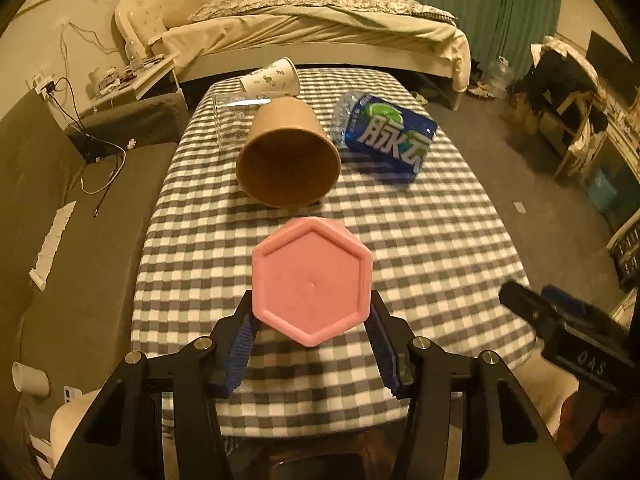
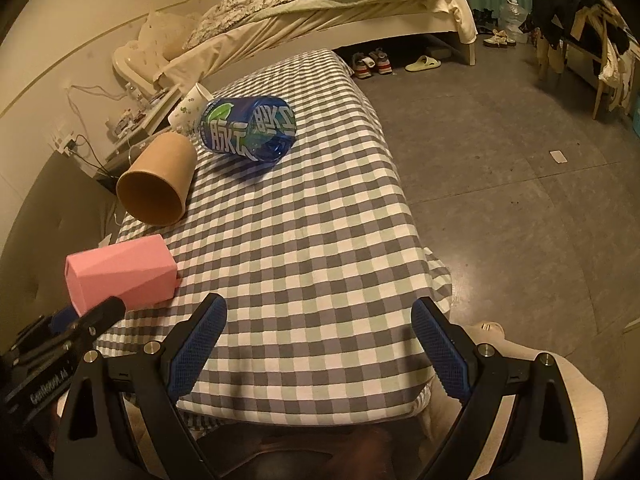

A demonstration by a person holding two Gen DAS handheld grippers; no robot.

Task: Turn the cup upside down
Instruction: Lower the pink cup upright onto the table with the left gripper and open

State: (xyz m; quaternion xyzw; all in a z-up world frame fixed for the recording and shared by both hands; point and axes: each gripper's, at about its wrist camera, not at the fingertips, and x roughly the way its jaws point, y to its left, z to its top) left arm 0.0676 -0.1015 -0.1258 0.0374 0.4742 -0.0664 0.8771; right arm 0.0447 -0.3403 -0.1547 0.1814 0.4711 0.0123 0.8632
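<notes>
Between the ribbed blue rubbery fingers [image 1: 240, 344] sits a matt pink plastic cup [image 1: 311, 280], beyond it a matt brown paper cup [image 1: 288, 156] on the counter's [image 1: 440, 248] woven checked cloth.

Hexagonal cup [image 1: 311, 280] lies on table [image 1: 440, 240], paper cup [image 1: 288, 156] behind it

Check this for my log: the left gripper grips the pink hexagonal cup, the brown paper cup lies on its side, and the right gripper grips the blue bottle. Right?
Not quite. The right gripper is open and empty over the checked tablecloth, as the right wrist view shows; the blue bottle lies untouched. The left gripper does grip the pink hexagonal cup, and the brown paper cup lies sideways.
</notes>
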